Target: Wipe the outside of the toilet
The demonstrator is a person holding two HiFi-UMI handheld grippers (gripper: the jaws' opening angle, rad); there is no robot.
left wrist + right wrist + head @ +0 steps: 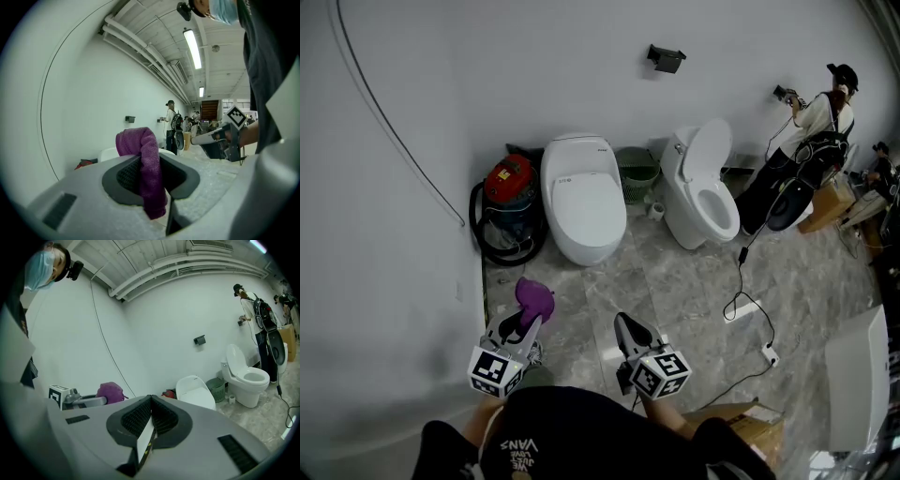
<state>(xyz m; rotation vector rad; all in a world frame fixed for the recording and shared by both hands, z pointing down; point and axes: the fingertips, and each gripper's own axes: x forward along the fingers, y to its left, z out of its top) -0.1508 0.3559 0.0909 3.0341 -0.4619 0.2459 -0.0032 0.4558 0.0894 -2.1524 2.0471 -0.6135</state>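
Two white toilets stand against the far wall. One has its lid down (pixel 581 199) (pixel 196 390); the other (pixel 703 187) (pixel 243 376) has its lid raised. My left gripper (pixel 528 317) (pixel 149 172) is shut on a purple cloth (pixel 534 298) (pixel 146 166) (pixel 110 392), which drapes over and between its jaws. It hovers over the floor in front of the closed toilet. My right gripper (pixel 623 325) (pixel 151 411) is beside it, shut with nothing in it.
A red vacuum with a black hose (pixel 508 208) sits left of the closed toilet. A green bin (pixel 637 173) stands between the toilets. A person (pixel 806 141) works at the right wall. Cables and a power strip (pixel 767 354) cross the floor; a cardboard box (pixel 750 427) lies near my feet.
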